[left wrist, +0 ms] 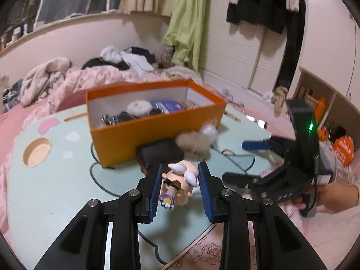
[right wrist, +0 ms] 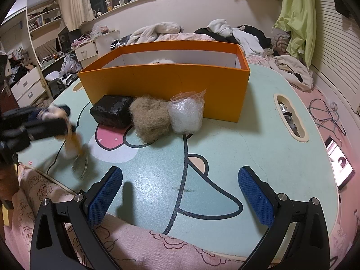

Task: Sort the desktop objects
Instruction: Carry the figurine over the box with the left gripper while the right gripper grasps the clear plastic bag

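- Figurine (left wrist: pixel 177 183): a small pale doll with white horn-like pieces, lying between the blue pads of the left gripper (left wrist: pixel 180 187), which are clamped against its sides near the front edge of the table (left wrist: pixel 56 191). In the right wrist view it is only a blur (right wrist: pixel 72 144) under the left gripper (right wrist: pixel 45 126), with a clear round base below it.
- Right gripper (right wrist: pixel 180 191): jaws spread wide with nothing between them, held over the mint-green cartoon tabletop (right wrist: pixel 258 139); a hand (left wrist: pixel 330 196) grips its handle.
- Black block (right wrist: pixel 112 112), tan fluffy clump (right wrist: pixel 150 118) and clear bubble-wrap bundle (right wrist: pixel 186 115): side by side in a row, each touching the next, just in front of the box's near wall.
- Orange box (left wrist: pixel 157 128): open-topped with a white interior, standing on the table; inside are a white fuzzy ball (left wrist: pixel 139 108), a blue packet (left wrist: pixel 167 106) and some dark items.
- Phone (right wrist: pixel 339 164): lit, lying on the pink bedding beside the table.
- Bed (left wrist: pixel 74 78): behind the table, heaped with clothes.
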The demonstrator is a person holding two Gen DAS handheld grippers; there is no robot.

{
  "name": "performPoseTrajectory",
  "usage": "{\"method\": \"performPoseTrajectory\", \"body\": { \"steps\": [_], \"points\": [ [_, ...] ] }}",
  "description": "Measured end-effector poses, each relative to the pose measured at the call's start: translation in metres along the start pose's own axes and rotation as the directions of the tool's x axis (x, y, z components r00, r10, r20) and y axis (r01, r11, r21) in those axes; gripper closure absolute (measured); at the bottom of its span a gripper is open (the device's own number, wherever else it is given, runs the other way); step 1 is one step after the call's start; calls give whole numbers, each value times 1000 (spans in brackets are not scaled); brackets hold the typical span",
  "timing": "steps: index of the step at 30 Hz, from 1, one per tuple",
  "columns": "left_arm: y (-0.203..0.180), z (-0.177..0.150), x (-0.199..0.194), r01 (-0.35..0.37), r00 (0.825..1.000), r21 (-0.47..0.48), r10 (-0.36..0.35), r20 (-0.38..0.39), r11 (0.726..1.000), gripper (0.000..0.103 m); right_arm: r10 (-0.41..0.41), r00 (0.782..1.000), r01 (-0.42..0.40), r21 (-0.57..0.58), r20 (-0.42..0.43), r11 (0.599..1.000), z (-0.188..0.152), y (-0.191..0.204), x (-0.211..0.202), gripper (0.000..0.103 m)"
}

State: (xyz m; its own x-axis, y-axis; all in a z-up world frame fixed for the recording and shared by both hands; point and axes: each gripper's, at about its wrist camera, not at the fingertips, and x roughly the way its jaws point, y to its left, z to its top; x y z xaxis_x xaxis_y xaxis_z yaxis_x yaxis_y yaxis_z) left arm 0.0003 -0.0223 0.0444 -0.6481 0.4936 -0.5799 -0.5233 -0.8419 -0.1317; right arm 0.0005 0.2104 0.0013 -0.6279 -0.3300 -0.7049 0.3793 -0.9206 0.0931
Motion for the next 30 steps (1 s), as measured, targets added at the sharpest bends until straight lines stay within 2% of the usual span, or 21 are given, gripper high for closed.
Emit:
{"method": "performPoseTrajectory", "body": {
  "steps": [4,8,9,11,13,14,17,20,22,24,26,27,28,30],
  "points": [
    [5,10,-9,10,998,-73,-5,65,997,72,26,999,-27,26,22,999,1,-4,-3,1],
    [11,15,-20,-11,992,-125,26,124,992,72,64,988,-85,148,140,985,1,-28,-23,1],
    [12,15,-23,-7,990,-138,26,138,990,72,53,983,-85,183,173,979,2,-36,-29,3],
    [15,15,-29,-7,987,-156,32,159,988,72,34,981,-72,201,190,977,8,-45,-33,12],
    [16,15,-34,-17,984,-159,45,170,987,72,32,985,-64,185,170,981,20,-53,-30,35],
    [17,14,-37,-24,983,-159,52,175,987,72,33,986,-63,179,162,982,26,-56,-29,39],
    [19,13,-42,-31,980,-167,63,188,985,72,43,984,-76,196,171,978,37,-66,-28,40],
    [21,14,-44,-25,979,-179,61,197,983,72,102,981,-137,218,165,966,43,-73,-21,40],
    [22,14,-44,-26,979,-178,61,196,984,72,153,975,-184,189,164,965,46,-66,-18,40],
    [22,14,-43,-19,980,-176,53,193,984,72,167,977,-185,140,136,973,51,-50,-10,40],
    [20,15,-41,-17,981,-170,49,188,985,72,138,987,-146,98,83,984,56,-35,5,40],
    [20,16,-40,-17,981,-165,48,187,986,72,124,991,-129,87,57,988,57,-31,13,49],
    [19,16,-39,-17,981,-163,47,186,987,72,119,993,-121,85,24,989,57,-29,22,65],
    [18,17,-37,-16,982,-159,46,184,987,72,153,988,-150,109,-24,983,56,-31,34,70]
  ]
}}
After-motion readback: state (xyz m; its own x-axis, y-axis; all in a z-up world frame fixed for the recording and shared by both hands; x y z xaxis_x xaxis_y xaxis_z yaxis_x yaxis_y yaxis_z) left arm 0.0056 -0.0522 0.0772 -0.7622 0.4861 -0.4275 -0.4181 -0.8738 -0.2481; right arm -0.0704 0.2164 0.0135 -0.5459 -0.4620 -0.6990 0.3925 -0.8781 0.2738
